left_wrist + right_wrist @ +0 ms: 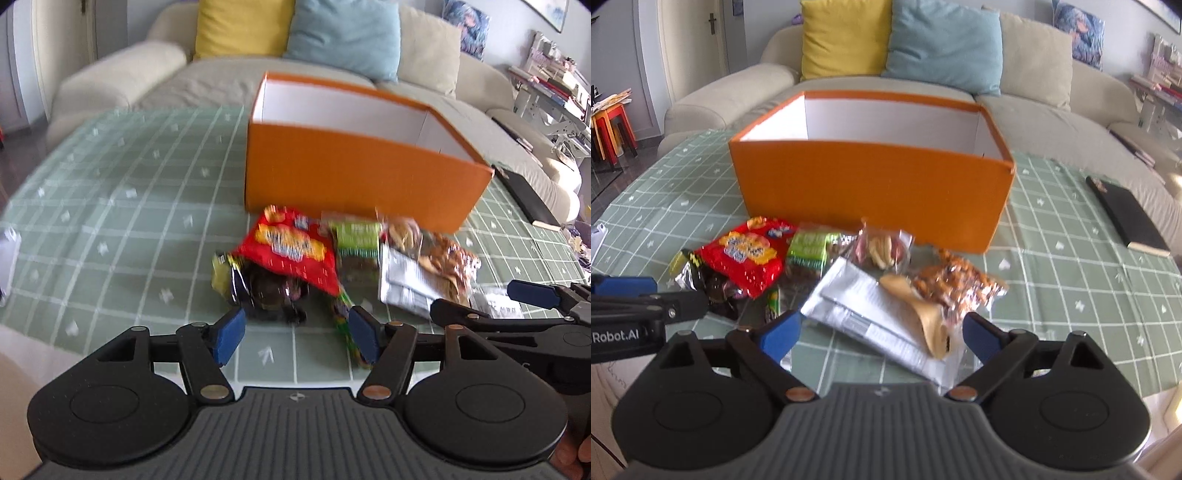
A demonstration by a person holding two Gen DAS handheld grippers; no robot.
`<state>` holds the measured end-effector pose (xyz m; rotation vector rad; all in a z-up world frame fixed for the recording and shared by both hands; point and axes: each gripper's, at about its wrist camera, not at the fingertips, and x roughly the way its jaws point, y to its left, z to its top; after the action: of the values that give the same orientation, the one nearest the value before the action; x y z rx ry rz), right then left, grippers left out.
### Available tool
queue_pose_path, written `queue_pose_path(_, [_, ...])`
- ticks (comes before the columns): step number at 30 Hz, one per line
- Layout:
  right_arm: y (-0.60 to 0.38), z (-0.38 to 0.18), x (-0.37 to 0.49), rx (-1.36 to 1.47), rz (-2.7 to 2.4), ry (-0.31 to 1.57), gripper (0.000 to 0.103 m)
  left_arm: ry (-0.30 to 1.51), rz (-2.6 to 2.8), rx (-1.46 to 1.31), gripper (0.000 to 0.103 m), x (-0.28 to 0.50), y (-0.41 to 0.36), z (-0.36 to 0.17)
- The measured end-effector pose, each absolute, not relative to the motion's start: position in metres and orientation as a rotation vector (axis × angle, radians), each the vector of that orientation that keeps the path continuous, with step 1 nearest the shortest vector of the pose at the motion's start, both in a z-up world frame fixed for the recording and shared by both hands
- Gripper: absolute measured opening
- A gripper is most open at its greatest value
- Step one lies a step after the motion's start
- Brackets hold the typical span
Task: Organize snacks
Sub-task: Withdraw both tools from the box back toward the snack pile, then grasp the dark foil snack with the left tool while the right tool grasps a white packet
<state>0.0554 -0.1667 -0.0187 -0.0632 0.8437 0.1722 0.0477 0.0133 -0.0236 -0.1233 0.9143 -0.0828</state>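
A: Left wrist view: orange box sitting open on the green checked tablecloth, snack pile pressed right up against its near wall. Red bag on top of a dark packet. Left gripper spread open just short of that dark packet, nothing between the pads. Lots of bare cloth off to the left.

B: Right wrist view: same box, showing white inside, no snacks visible in it. Silver packet and a bag of nuts nearest here, blurry in the other view. Right gripper wide open around the silver packet's near end, not pinching. Black notebook by the right table edge, well apart from the pile. Open cloth between them.
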Motion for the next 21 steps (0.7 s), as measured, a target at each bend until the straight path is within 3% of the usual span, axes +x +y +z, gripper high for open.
queue_pose_path(7, [-0.172,-0.037,0.063,-0.043,0.154,0.926,0.092,0.99,-0.075,-0.185,0.078,0.05,0.019,-0.041])
queue_pose_path(14, [-0.169,-0.043,0.072,-0.045,0.19,0.926,0.084,0.925,-0.062,-0.157,0.078,0.061,0.022,-0.035])
queue_pose_path(21, [-0.157,-0.045,0.08,-0.074,0.24,0.907,0.084,0.947,-0.029,-0.143,0.078,0.074,0.032,-0.046])
